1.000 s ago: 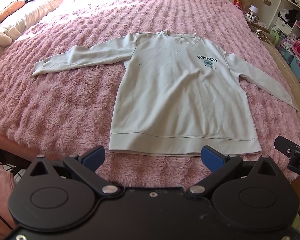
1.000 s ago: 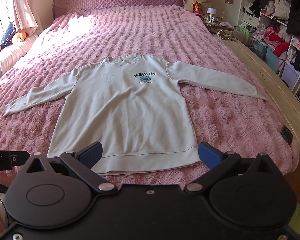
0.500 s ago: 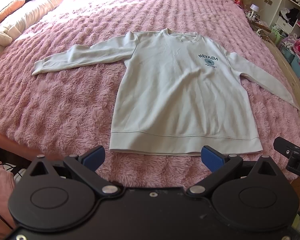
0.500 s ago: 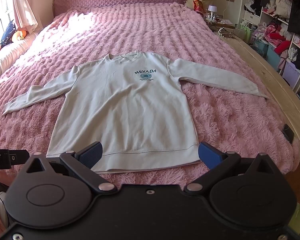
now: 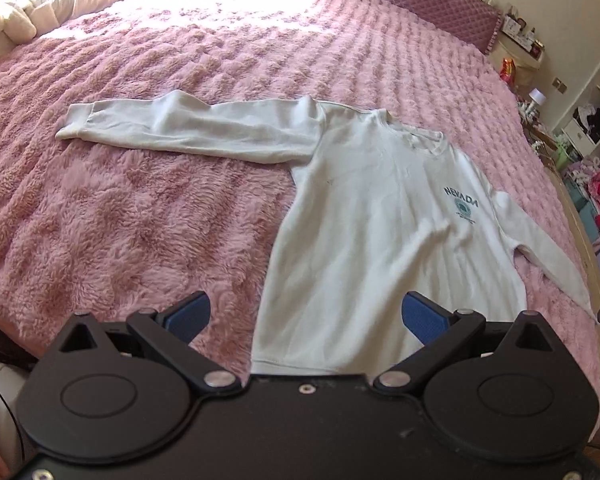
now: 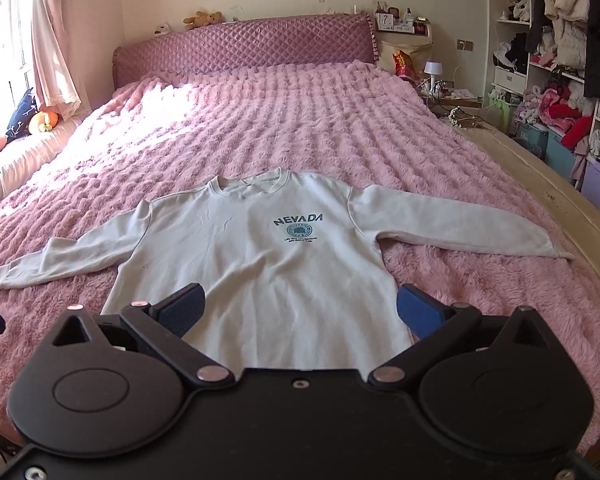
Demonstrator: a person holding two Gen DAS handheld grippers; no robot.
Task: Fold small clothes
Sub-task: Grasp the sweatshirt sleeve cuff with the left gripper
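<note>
Pale sweatshirt (image 6: 260,264) laid flat, front up, on pink fluffy bedspread (image 6: 300,120); lower centre of right wrist frame, centre-right of left wrist frame (image 5: 380,240). Both sleeves spread out to the sides, collar toward the quilted purple headboard (image 6: 244,46), "NEVADA" print w/ round emblem on chest. Hem edge hidden behind tool bodies at frame bottom.

Left gripper (image 5: 306,316) low centre of its frame, jaws spread wide, nothing between the blue pads (image 5: 190,314); left pad over bare bedspread, right pad over the garment's lower body. Long sleeve w/ cuff stretching to upper left of that frame.

Right gripper (image 6: 302,310) also released, jaws wide apart, empty; both pads over lower body of the garment, contact w/ fabric not clear.

Curtain (image 6: 56,32) upper left of right wrist frame, shelves w/ clothes (image 6: 560,60) at right, plush toy (image 6: 200,19) atop headboard, small lamp (image 6: 433,72) right of bed.
</note>
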